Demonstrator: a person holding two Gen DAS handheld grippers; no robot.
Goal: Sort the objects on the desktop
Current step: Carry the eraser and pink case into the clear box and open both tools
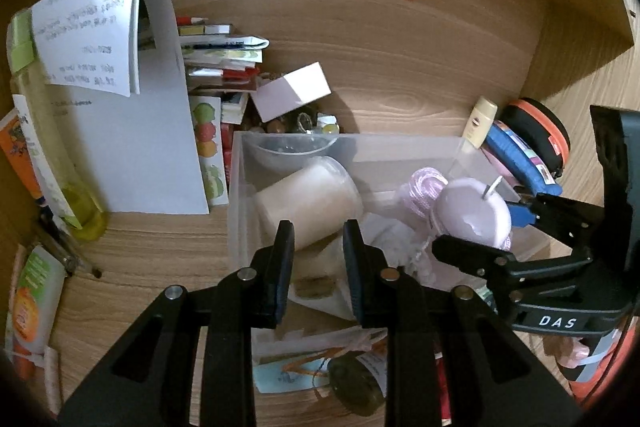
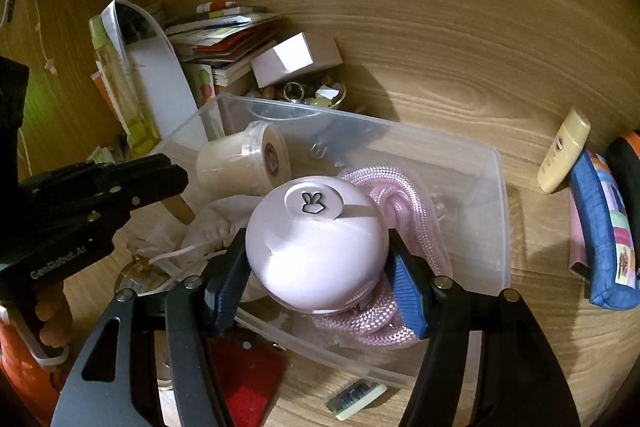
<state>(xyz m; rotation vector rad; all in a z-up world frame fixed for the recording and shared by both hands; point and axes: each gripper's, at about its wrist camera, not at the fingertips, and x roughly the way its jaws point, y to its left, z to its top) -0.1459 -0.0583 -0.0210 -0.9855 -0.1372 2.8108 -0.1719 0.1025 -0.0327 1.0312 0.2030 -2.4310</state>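
Note:
My right gripper (image 2: 316, 243) is shut on a round lilac candle (image 2: 316, 247), whose flat base with a bunny stamp faces the camera. In the left wrist view the candle (image 1: 472, 211) shows its wick and hangs over the right part of a clear plastic bin (image 1: 240, 163), above a coil of pink rope (image 1: 424, 191). A cream jar candle (image 1: 308, 203) lies on its side in the bin beside a white drawstring pouch (image 1: 392, 243). My left gripper (image 1: 319, 231) hovers at the bin's near edge, shut and holding nothing.
Behind the bin stand a white box (image 1: 292, 91), a pile of booklets (image 1: 224, 55) and curled paper sheets (image 1: 132, 131). A lotion tube (image 2: 564, 155), a blue pouch (image 2: 604, 239) and an orange-black case lie to the right. A small brown jar (image 1: 356, 383) sits at the near side.

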